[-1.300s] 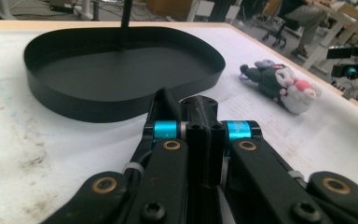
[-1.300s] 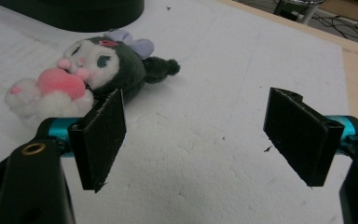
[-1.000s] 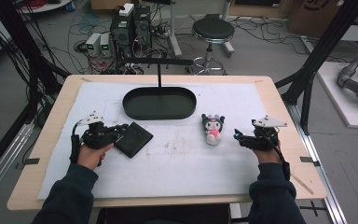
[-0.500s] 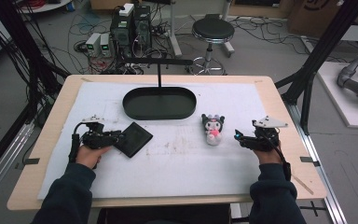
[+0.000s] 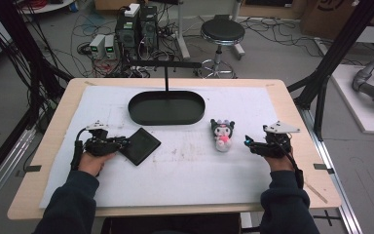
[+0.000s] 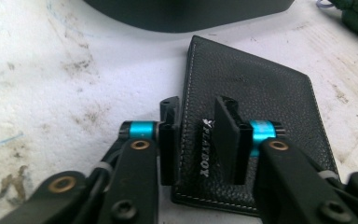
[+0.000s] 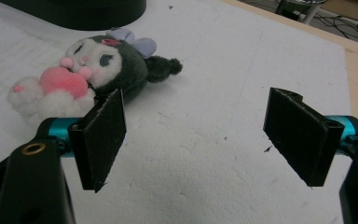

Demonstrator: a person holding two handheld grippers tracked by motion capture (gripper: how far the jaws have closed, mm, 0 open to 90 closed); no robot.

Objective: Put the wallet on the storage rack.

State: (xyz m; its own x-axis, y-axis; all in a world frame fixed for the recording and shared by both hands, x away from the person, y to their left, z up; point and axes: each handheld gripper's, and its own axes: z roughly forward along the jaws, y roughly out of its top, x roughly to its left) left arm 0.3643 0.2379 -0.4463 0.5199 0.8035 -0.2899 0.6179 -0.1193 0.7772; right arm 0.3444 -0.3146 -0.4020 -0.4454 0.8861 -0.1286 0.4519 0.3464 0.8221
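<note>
Scuffed white table mat (image 5: 190,170), cable-strewn floor (image 5: 58,34)

Dark navy long sleeves (image 5: 73,204); black two-jaw grippers, left (image 5: 122,143) and right (image 5: 247,142), with turquoise collars, brass rivets, grey three-cornered plates, black cables.

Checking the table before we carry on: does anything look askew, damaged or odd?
Nothing damaged. The black wallet lies skewed to the table edge, the plush toy lies flat, and the white mat is smudged with grey marks. The black tray sits square.
</note>
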